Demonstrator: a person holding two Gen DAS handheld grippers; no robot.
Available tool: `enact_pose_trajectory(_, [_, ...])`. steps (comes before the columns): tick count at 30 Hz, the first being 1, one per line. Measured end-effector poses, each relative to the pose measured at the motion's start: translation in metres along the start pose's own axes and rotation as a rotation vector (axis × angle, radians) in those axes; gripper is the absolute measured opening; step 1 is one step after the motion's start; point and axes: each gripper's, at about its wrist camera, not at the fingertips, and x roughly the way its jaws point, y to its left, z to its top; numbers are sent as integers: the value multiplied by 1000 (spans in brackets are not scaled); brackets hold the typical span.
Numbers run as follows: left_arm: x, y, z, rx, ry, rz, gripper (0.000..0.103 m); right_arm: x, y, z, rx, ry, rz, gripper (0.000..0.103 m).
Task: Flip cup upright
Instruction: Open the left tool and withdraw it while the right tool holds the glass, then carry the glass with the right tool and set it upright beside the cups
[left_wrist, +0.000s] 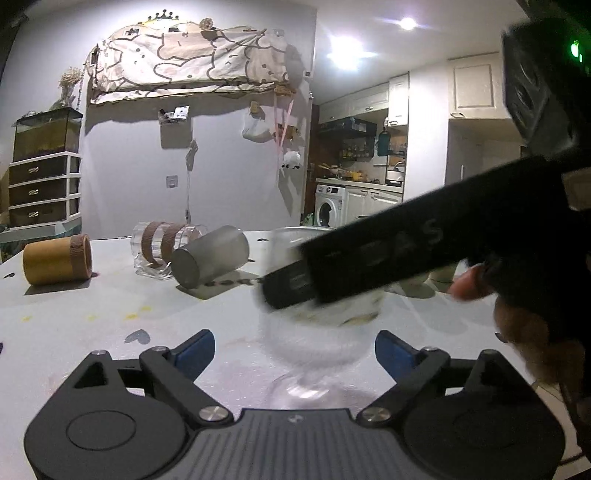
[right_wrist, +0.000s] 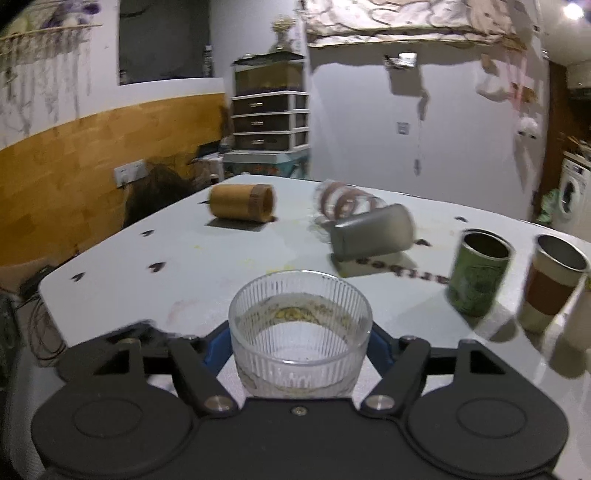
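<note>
A clear ribbed glass cup is held upright, mouth up, between the blue pads of my right gripper, which is shut on it just above the white table. In the left wrist view the same cup appears blurred, with the right gripper's black body across it. My left gripper is open, its blue pads wide apart on either side of the cup and not touching it.
On the table lie a bamboo cup, a grey metal cup and a clear cup with brown bands, all on their sides. A green cup and a brown-banded cup stand upright at right.
</note>
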Motion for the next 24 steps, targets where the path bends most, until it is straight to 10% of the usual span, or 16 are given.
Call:
enact_pose_trajectory(16, [6,6,0,-48,32,25,94,-39,-186,-10,214,-29,-592,74])
enact_pose_trajectory(24, [7,6,2,-44,34,31,94,-38,-250,-24,341,-15,-671,74])
